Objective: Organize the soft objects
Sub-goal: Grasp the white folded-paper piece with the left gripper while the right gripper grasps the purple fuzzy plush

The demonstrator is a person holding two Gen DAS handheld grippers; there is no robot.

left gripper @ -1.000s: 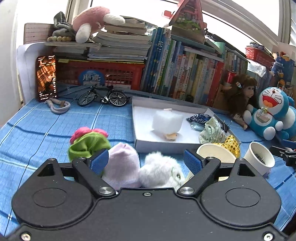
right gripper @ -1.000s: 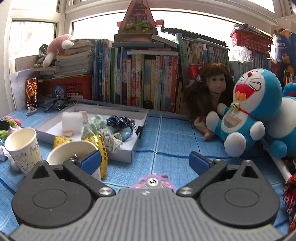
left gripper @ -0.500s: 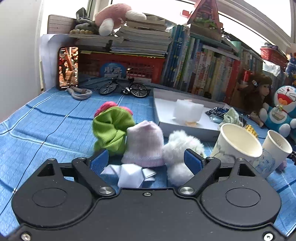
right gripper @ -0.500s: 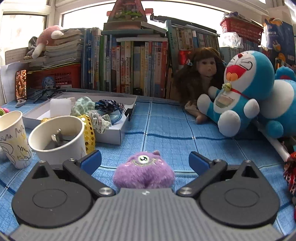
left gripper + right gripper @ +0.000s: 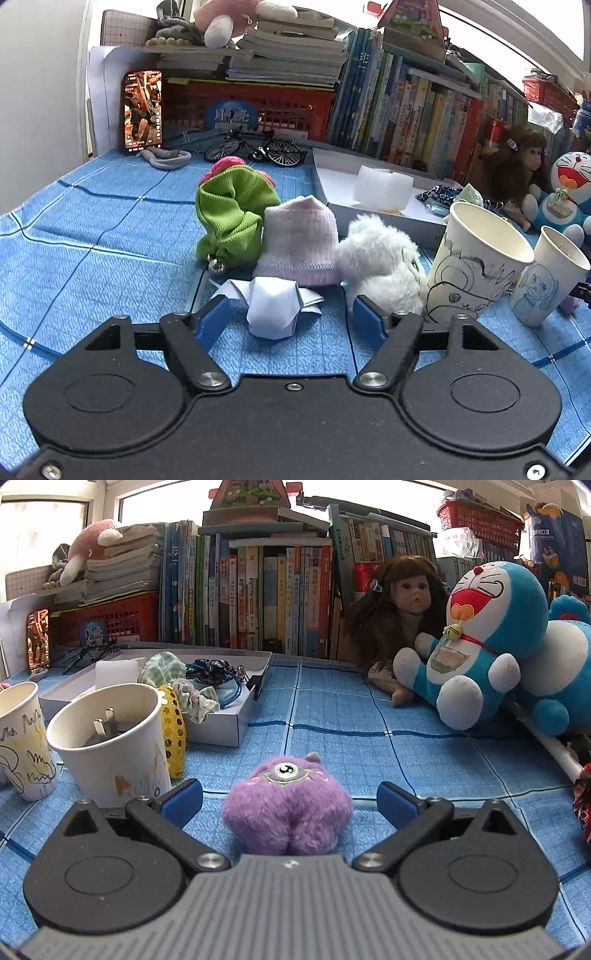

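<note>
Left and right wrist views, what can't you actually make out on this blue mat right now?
- Purple fuzzy one-eyed plush, right wrist view: its near underside is hidden behind the gripper body.
- White folded-paper figure, left wrist view: the shape is unclear. The left gripper is closing around it, pads not yet touching.
- Nearer white paper cup, right wrist view: only two metal prongs show inside.
- Phone screen, left wrist view: too small to read.

Tabletop under blue grid-lined cloth, far edge lined with books and red crate, white tray mid-surface, green pouch, pink knit hat, white plush, folded paper, two paper cups, purple plush, blue cat plush toward right edge.
</note>
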